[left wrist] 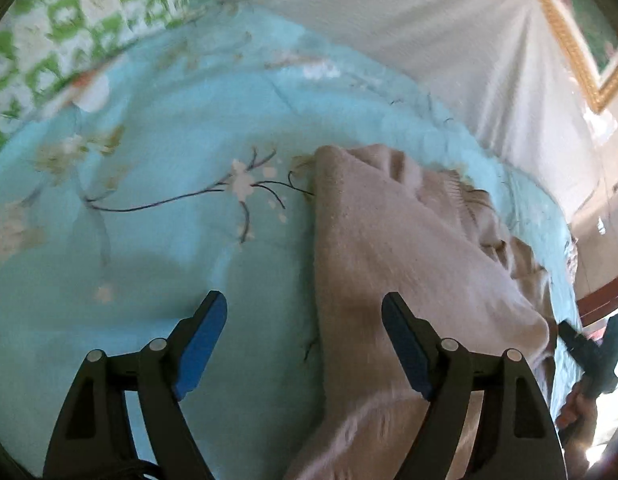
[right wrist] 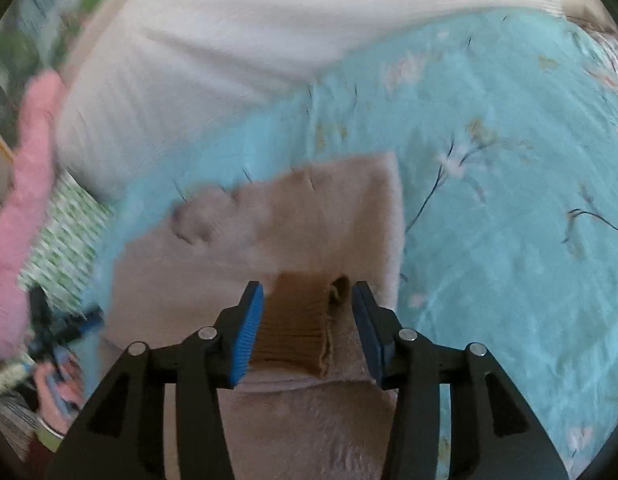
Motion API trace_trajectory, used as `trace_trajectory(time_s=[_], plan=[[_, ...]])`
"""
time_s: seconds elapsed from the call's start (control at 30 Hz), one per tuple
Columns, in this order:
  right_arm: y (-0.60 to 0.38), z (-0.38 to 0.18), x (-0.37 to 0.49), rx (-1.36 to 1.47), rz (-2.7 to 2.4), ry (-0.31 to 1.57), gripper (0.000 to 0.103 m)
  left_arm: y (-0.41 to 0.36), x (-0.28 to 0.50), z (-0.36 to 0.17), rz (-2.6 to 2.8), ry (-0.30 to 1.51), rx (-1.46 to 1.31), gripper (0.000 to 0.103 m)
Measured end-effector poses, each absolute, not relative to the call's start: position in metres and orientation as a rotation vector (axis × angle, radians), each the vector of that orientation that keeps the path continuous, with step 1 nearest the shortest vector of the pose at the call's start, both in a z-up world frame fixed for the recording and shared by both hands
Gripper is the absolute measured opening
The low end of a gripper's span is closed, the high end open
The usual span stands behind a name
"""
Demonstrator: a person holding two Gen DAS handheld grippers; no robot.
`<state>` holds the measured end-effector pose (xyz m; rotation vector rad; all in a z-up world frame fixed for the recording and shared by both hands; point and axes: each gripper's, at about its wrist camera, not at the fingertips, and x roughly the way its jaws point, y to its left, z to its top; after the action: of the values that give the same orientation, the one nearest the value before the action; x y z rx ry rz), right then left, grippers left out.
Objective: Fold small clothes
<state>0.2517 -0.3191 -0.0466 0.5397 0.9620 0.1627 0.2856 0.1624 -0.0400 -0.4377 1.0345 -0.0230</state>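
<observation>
Left wrist view. My left gripper (left wrist: pixel 305 312) hangs with its blue pads spread wide and nothing between them; I judge it free because the fold on this side is laid. One finger hangs over the turquoise flower-printed bedsheet (left wrist: pixel 157 240), the other over the beige fuzzy knitted garment (left wrist: pixel 409 248). The garment lies flat on the sheet as a long band; in this view its long axis runs from the bottom edge up and away toward the white fabric-covered headboard (left wrist: pixel 389 32), with rumpled folds along its far right side.

Right wrist view. My right gripper (right wrist: pixel 308 296) has its jaws part-way apart, straddling the garment's brown ribbed cuff (right wrist: pixel 297 328), the left pad at its edge; I judge the cuff just set down on the folded body. The cuff's ribs point away from me, along the garment's length.
</observation>
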Motion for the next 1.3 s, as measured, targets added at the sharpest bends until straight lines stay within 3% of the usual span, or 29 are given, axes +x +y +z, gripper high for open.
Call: trace_trajectory(time_s=[0.07,0.1,0.27,0.37,0.43,0.47,0.5,0.57,0.73,0.87,0.97,1.03,1.13,1.3], plan=[[-0.303,-0.06,0.262,0.532,0.222,1.02,0.044,0.157,0.299,-0.048,-0.014,1.071,-0.425,0.082],[-0.298,-0.062,0.263,0.514,0.241,1.023,0.008,0.154,0.304,-0.05,-0.007,1.073,-0.403,0.085],[-0.318,-0.038,0.246,0.557,0.211,0.871,0.005,0.145,0.324,-0.049,-0.012,1.075,-0.354,0.088],[-0.318,-0.056,0.249,0.532,0.189,0.945,0.005,0.138,0.333,-0.052,-0.009,1.066,-0.327,0.089],[-0.315,-0.072,0.25,0.545,0.177,0.992,0.007,0.129,0.336,-0.052,-0.003,1.049,-0.255,0.068],[-0.313,-0.073,0.249,0.543,0.173,0.995,0.007,0.124,0.336,-0.049,-0.018,1.028,-0.23,0.028],[-0.313,-0.072,0.247,0.552,0.172,0.987,0.008,0.122,0.334,-0.045,-0.047,1.012,-0.239,0.011],[-0.315,-0.066,0.24,0.562,0.155,0.969,0.01,0.126,0.331,-0.039,-0.014,0.983,-0.24,0.007],[-0.314,-0.053,0.223,0.554,0.136,0.944,0.016,0.138,0.33,-0.047,0.02,0.994,-0.247,0.008],[-0.314,-0.035,0.195,0.563,0.146,0.911,0.042,0.143,0.31,-0.036,0.025,0.997,-0.255,0.013],[-0.311,-0.022,0.167,0.563,0.166,0.888,0.044,0.145,0.274,-0.023,-0.002,0.981,-0.273,0.015],[-0.309,-0.017,0.148,0.563,0.17,0.887,0.044,0.144,0.244,-0.017,-0.031,0.977,-0.283,0.021],[-0.306,-0.016,0.117,0.549,0.175,0.896,0.045,0.137,0.194,-0.012,-0.064,0.975,-0.287,0.043],[-0.302,-0.019,0.074,0.533,0.177,0.909,0.046,0.127,0.11,-0.018,-0.123,0.987,-0.307,0.053]])
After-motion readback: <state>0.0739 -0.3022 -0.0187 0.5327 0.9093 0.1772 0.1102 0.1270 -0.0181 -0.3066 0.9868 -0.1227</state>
